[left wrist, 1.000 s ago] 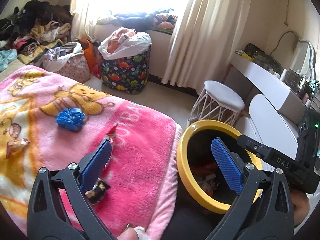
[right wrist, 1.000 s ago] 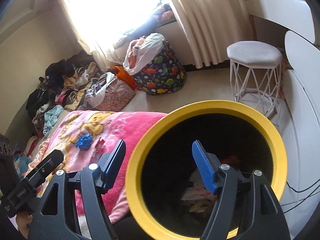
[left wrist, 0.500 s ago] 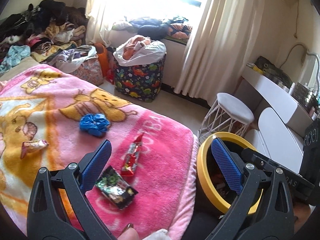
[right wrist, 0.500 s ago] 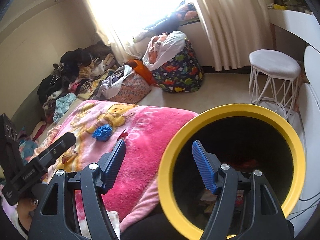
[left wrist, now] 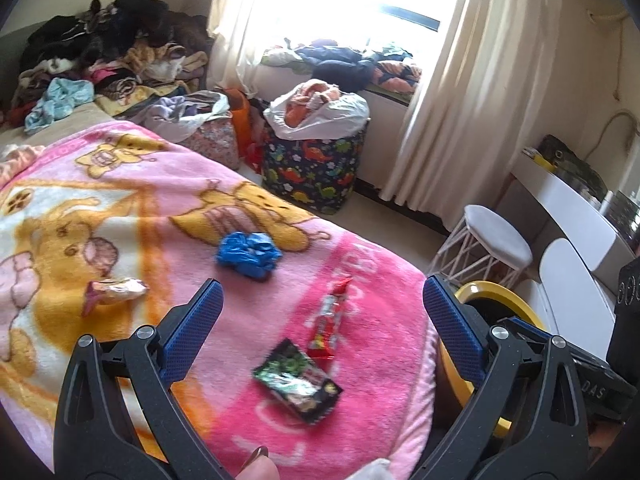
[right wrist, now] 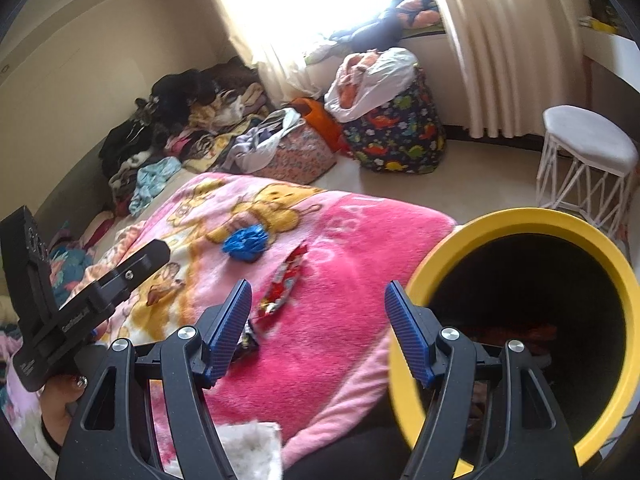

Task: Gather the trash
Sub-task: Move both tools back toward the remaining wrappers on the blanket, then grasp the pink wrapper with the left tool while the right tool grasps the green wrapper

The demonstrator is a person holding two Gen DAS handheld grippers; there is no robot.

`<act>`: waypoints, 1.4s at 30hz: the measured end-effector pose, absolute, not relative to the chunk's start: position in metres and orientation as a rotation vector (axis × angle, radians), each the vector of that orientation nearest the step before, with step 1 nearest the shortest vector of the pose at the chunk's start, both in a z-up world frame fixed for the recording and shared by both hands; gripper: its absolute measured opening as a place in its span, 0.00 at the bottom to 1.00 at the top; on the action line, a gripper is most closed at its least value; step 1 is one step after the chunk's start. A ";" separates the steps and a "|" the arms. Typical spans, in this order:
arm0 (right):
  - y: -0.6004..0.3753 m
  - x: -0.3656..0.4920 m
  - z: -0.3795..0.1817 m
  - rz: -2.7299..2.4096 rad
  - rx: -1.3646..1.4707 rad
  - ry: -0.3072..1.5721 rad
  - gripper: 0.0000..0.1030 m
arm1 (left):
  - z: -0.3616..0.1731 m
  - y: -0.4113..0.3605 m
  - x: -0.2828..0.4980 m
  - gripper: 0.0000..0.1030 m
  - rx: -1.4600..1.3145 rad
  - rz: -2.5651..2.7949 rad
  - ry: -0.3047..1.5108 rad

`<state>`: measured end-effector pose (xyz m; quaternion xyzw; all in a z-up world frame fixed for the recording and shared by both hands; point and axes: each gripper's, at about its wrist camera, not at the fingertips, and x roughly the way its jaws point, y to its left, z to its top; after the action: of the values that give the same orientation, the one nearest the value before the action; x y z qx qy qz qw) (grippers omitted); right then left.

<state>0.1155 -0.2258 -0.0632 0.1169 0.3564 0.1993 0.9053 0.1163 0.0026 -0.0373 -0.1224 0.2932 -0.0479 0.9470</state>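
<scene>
Both the left gripper and right gripper are spread wide and hold nothing. On the pink blanket lie a red wrapper, a dark wrapper and a blue wad at 11 o'clock. The yellow bin stands at 3 o'clock.

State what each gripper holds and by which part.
Nothing. The left gripper and right gripper both stand open and empty above the pink blanket.

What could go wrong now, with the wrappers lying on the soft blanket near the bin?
The dark wrapper lies flat on the pink blanket, so the open left gripper might pinch fleece with it. The red wrapper is close and may be nudged. The yellow bin stands beside the bed, so a swing could bump it.
</scene>
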 end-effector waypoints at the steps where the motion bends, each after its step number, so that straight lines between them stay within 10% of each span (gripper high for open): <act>1: -0.220 0.116 -0.063 0.421 0.234 0.740 0.65 | -0.038 0.009 0.116 0.89 -0.253 -0.084 0.597; 35: -0.114 0.158 -0.140 0.623 0.092 1.009 0.47 | -0.089 0.153 0.112 0.89 -0.489 0.234 0.654; 42: -0.103 0.164 -0.154 0.685 0.099 1.071 0.23 | -0.109 0.172 0.117 0.88 -0.608 0.253 0.684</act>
<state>0.1639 -0.1029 -0.1537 0.0461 0.4999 0.3196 0.8037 0.1175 0.1722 -0.1088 -0.2927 0.3291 0.1220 0.8895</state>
